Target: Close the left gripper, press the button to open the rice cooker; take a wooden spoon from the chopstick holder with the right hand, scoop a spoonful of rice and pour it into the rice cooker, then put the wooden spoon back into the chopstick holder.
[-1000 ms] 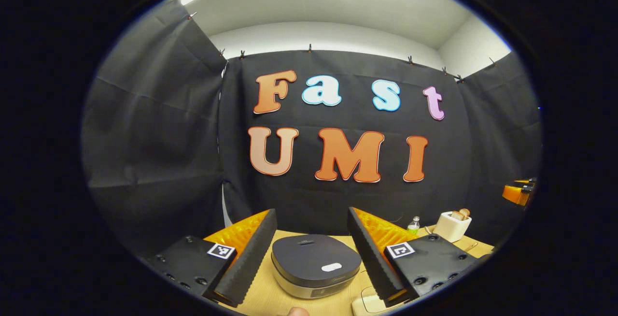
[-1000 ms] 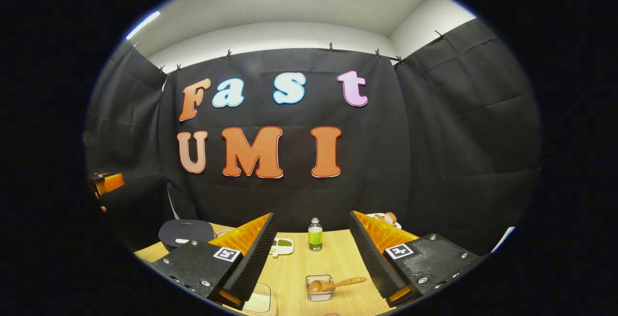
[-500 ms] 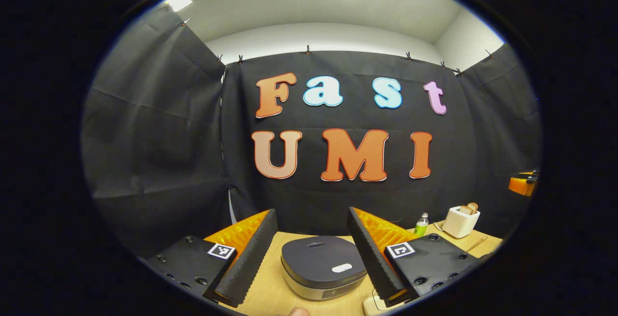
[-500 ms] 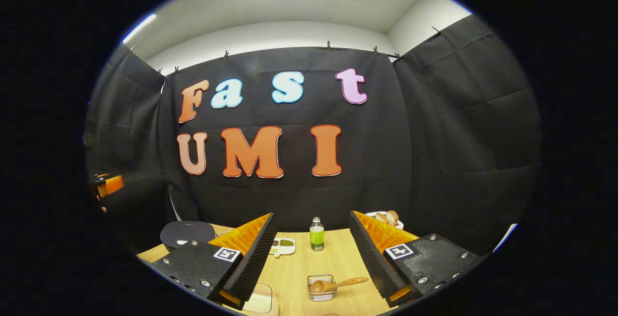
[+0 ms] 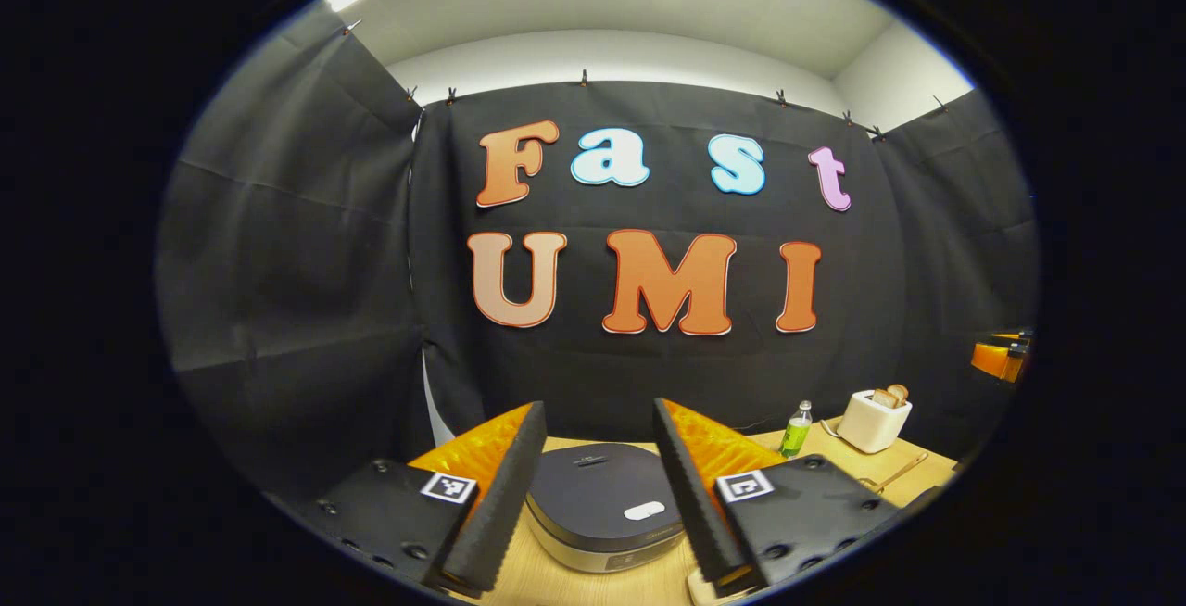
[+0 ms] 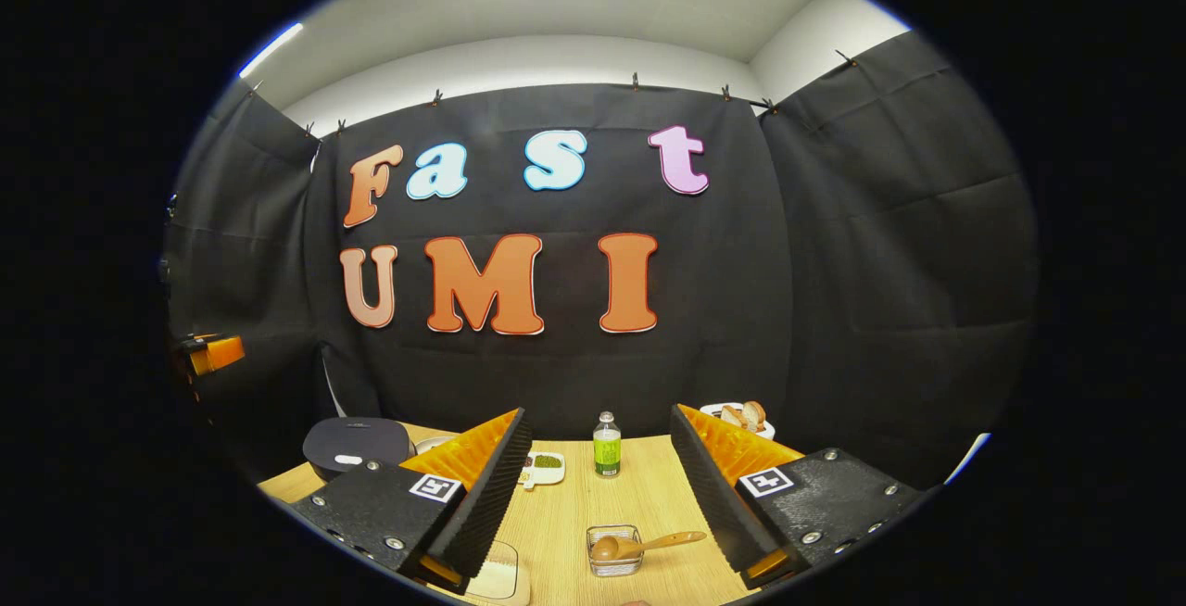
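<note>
Wooden table [image 6: 574, 513], dark lidded rice cooker [image 5: 600, 504], lid down

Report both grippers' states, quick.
Left gripper: open, holding nothing, fingers either side of the closed rice cooker.
Right gripper: open, holding nothing, wooden spoon lies ahead.

Dark-lidded rice cooker [image 5: 602, 504] sits closed; wooden spoon [image 6: 639, 546] rests across clear chopstick holder [image 6: 613, 561]
</note>
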